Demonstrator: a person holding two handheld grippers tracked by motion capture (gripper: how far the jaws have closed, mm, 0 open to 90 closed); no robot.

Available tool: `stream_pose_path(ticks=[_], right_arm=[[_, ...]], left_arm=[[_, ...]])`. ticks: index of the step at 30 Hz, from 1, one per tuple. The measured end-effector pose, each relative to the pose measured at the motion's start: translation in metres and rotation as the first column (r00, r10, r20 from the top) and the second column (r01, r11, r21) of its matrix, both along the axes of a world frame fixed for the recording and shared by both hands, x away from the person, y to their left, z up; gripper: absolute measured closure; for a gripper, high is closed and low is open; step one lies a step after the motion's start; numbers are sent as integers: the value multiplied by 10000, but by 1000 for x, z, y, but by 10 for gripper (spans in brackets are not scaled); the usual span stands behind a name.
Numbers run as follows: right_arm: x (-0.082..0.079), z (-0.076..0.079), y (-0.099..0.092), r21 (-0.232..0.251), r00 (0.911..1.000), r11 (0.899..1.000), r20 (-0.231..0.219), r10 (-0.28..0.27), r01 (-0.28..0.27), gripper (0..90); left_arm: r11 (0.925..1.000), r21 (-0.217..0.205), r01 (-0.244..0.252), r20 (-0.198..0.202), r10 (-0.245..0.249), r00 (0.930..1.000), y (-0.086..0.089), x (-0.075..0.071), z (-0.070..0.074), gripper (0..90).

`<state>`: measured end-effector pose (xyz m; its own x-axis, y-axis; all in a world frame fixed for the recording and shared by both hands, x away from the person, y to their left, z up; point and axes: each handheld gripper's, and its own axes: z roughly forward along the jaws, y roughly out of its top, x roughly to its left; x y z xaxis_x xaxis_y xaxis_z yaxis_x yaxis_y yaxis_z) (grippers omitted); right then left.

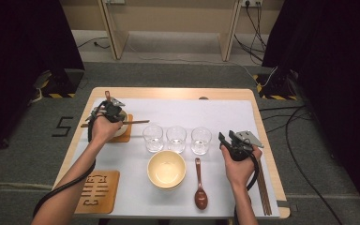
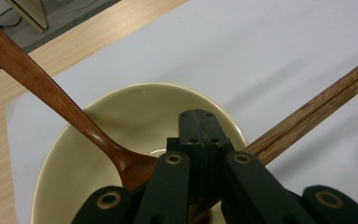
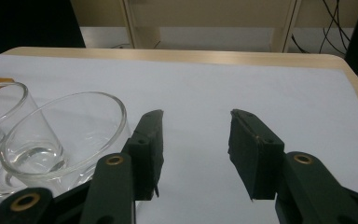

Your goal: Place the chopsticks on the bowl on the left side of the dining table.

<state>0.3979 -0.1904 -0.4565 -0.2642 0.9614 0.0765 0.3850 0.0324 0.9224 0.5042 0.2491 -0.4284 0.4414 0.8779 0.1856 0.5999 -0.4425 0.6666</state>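
Left claw [image 2: 199, 122], jaws together, sits over the bowl [image 2: 135, 112] beside spoon [image 2: 51, 93].

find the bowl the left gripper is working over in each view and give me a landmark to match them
High view: the cream bowl sits at far left on a wooden coaster, mostly under the left gripper.
Left gripper view: the bowl takes up the lower middle, behind the shut jaws.
Right gripper view: not in it.
Shared landmark: the chopsticks lying across the bowl's rim.
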Motion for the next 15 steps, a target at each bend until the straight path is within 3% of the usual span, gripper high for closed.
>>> stream_pose_path(ticks=[10, 15], right_arm=[[0, 0, 0, -17, 10000, 10000, 19, -19, 19, 554], [0, 0, -1, -27, 10000, 10000, 27, -27, 27, 554]], left_arm=[[9998, -198, -9, 63, 10, 10000, 3, -3, 1, 887], [9987, -474, -199, 480, 222, 9986, 13, -9, 8, 880]])
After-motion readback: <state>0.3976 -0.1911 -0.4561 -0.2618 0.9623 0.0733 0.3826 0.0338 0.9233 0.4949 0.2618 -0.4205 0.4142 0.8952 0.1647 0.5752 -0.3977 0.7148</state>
